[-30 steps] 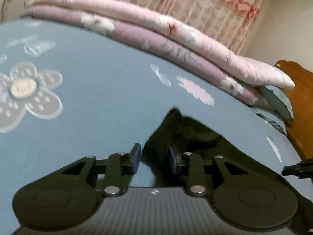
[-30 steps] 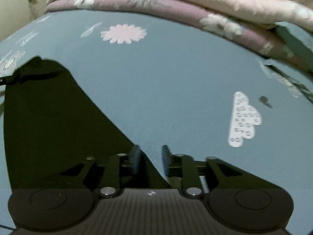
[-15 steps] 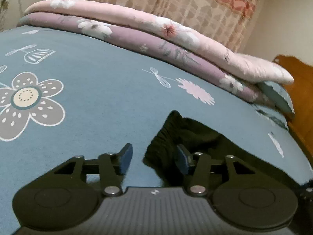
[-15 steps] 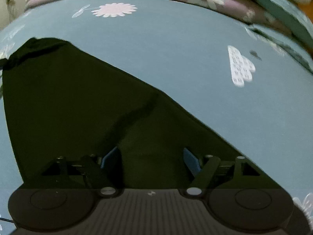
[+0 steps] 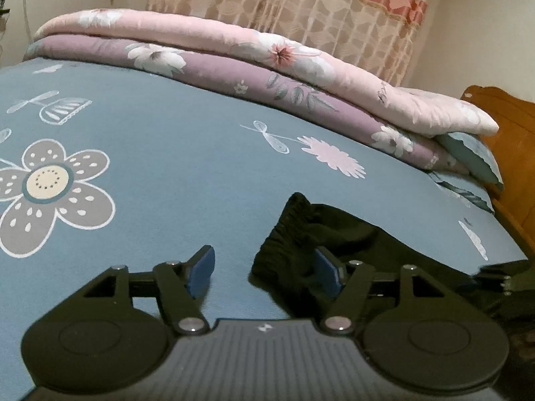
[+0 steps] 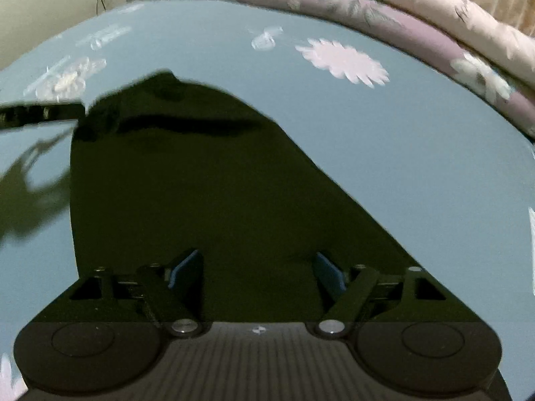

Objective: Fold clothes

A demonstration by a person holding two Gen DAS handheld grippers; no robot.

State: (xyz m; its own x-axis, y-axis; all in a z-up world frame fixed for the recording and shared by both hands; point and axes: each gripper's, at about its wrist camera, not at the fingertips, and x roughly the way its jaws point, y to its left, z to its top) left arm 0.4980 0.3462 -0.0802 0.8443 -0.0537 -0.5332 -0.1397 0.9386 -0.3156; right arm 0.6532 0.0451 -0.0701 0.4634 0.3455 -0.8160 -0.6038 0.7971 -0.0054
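Nearest in the left wrist view: left tool [image 5: 264,269], jaws opening, blue pads spread with nothing pinched; gathered elastic waistband [image 5: 287,230] of the black garment [image 5: 351,230] bunched just beside the right-hand pad, possibly brushing it, not clamped. Bare blue bedsheet [image 5: 167,167] under the other pad.

Nearest in the right wrist view: right tool [image 6: 259,272], jaws likewise opening, hovering above the flat middle of the black garment [image 6: 200,200], no cloth raised between the pads. Cannot tell whether the tips touch the fabric. View blurred, so creases hard to read; one dark ridge across the upper part.

Farther out: garment spread on the bed, tapering toward its far end, the left tool's finger [image 6: 40,113] showing at the garment's left edge. Printed flowers on the sheet beyond. At the back, a folded pink and mauve quilt [image 5: 267,67], a wooden headboard [image 5: 501,127], a lace curtain [image 5: 301,6].

Likely risks from here: waistband left humped rather than flat, giving a crooked fold line. Elastic snagging on the near pad if the left tool lifts away, dragging the laid edge out of place. A grab in mid-cloth by the right tool catching one layer only, or pinching the sheet beneath along with it, dark fabric hiding where the layers lie.
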